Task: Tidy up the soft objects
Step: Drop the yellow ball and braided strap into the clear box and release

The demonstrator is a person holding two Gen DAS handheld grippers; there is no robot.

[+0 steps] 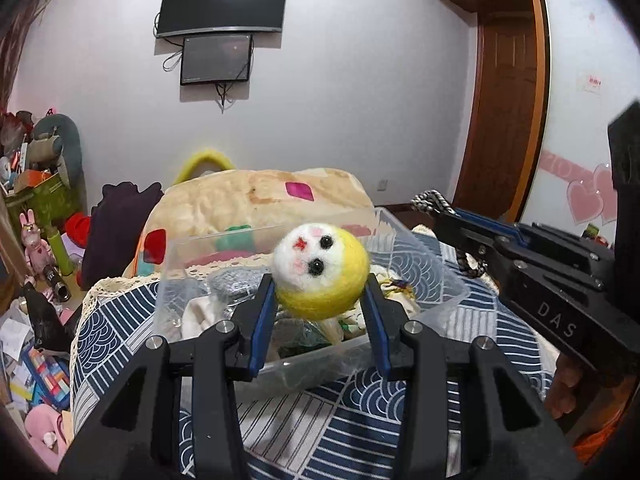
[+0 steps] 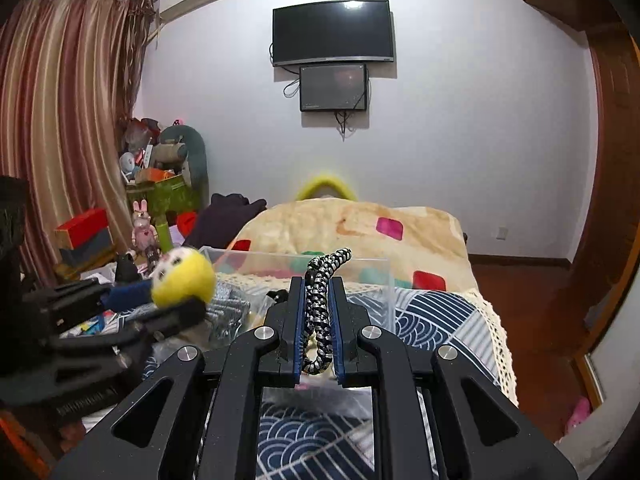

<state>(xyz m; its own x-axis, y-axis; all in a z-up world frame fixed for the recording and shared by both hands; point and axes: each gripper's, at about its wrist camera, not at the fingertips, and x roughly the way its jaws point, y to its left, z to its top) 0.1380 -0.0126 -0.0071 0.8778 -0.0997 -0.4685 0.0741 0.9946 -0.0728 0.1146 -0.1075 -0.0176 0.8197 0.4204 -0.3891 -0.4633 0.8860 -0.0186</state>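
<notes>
Left gripper (image 1: 320,284): jaws part-way apart, blue pads pressing both sides of a yellow felt ball (image 1: 322,270) with a white face, black bead eyes and a red stitched mark. The ball is held in the air above the clear plastic bin (image 1: 432,264); no contact with the bin or its contents.

Right gripper (image 2: 317,300): jaws clenched tight on a black-and-white braided cord (image 2: 320,312). The cord runs between the pads, loops below them and sticks out past the fingertips, its free end curving up and right. In the left wrist view this tool enters from the right edge, cord end level with the far rim of the bin. A hand (image 1: 568,388) shows under its body.

The bin stands on a bed under a navy-and-white wave-pattern cover (image 1: 320,412) with a lace edge. Inside it: a jumble of soft items, pale cloth at the near left and grey knit behind; the rest I cannot tell apart.

Behind the bin, a beige blanket (image 1: 248,200) with pink, red and green squares is heaped up, a yellow fuzzy arch (image 1: 204,160) rising beyond it. A dark garment (image 1: 116,224) lies left of the heap.

Far left: a pink rabbit figure (image 2: 143,226), a green box of clutter (image 2: 168,196), striped curtains (image 2: 60,120). Back wall: a dark television (image 2: 332,32) with a smaller screen (image 2: 333,87) mounted just under it. Wooden door (image 1: 508,112) at right.
</notes>
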